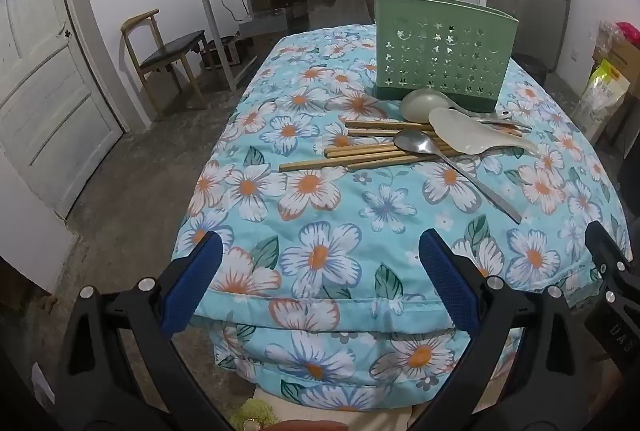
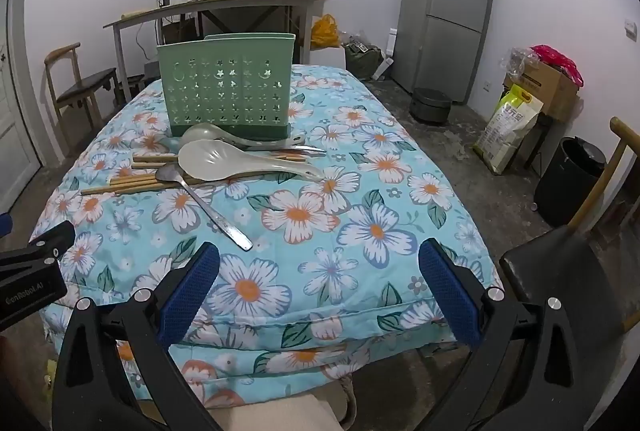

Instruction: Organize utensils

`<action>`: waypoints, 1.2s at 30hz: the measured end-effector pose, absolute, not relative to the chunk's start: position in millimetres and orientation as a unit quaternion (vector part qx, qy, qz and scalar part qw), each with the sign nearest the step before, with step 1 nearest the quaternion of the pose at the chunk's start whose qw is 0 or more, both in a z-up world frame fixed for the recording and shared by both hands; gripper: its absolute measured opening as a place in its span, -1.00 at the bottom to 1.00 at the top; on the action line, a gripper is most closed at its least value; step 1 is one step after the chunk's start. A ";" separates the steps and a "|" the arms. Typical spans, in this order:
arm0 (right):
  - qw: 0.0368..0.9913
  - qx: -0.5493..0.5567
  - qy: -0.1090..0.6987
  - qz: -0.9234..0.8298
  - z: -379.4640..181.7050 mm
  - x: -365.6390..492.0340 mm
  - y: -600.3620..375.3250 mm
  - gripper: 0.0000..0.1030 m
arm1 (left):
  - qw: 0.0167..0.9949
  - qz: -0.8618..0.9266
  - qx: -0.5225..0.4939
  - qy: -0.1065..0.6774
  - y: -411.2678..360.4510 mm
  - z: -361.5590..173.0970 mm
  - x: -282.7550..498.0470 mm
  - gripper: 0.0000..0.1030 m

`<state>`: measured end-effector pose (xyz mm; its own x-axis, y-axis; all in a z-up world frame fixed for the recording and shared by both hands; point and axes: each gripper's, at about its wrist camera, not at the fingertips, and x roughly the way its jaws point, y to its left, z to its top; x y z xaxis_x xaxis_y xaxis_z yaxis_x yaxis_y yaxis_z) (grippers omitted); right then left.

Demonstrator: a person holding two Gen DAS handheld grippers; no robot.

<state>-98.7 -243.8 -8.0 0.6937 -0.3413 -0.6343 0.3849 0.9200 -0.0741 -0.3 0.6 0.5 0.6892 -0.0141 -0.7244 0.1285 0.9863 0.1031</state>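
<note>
A green perforated utensil holder (image 1: 440, 59) (image 2: 228, 91) stands upright on the floral tablecloth (image 1: 320, 223) (image 2: 340, 207). In front of it lies a pile: several wooden chopsticks (image 1: 360, 151) (image 2: 128, 183), a metal spoon (image 1: 416, 142) (image 2: 208, 203), a white rice paddle (image 1: 468, 133) (image 2: 224, 161) and a pale ladle (image 1: 420, 105) (image 2: 204, 133). My left gripper (image 1: 320, 275) is open and empty above the table's near edge. My right gripper (image 2: 320, 279) is open and empty beside it, also at the near edge.
A wooden chair (image 1: 168, 51) and a white door (image 1: 48, 79) are to the left. A cluttered side table (image 2: 224, 3) stands behind. A fridge (image 2: 448, 11), a black bin (image 2: 568, 179) and a dark chair (image 2: 560, 271) are on the right.
</note>
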 end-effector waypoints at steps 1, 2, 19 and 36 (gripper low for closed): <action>0.920 0.033 0.337 -0.197 -7.6 -99.2 -243.5 0.88 | 0.916 -0.039 0.074 0.392 0.6 0.6 -0.4 0.84; 0.918 0.033 0.342 -0.198 -8.1 -98.1 -243.7 0.88 | 0.916 -0.039 0.074 0.392 0.6 0.8 -0.7 0.84; 0.917 0.029 0.347 -0.195 -9.5 -94.9 -242.5 0.88 | 0.909 -0.030 0.061 0.412 3.3 -6.5 8.6 0.84; 0.916 0.029 0.351 -0.191 -10.6 -95.6 -241.2 0.88 | 0.909 -0.025 0.056 0.412 8.0 -4.4 9.0 0.84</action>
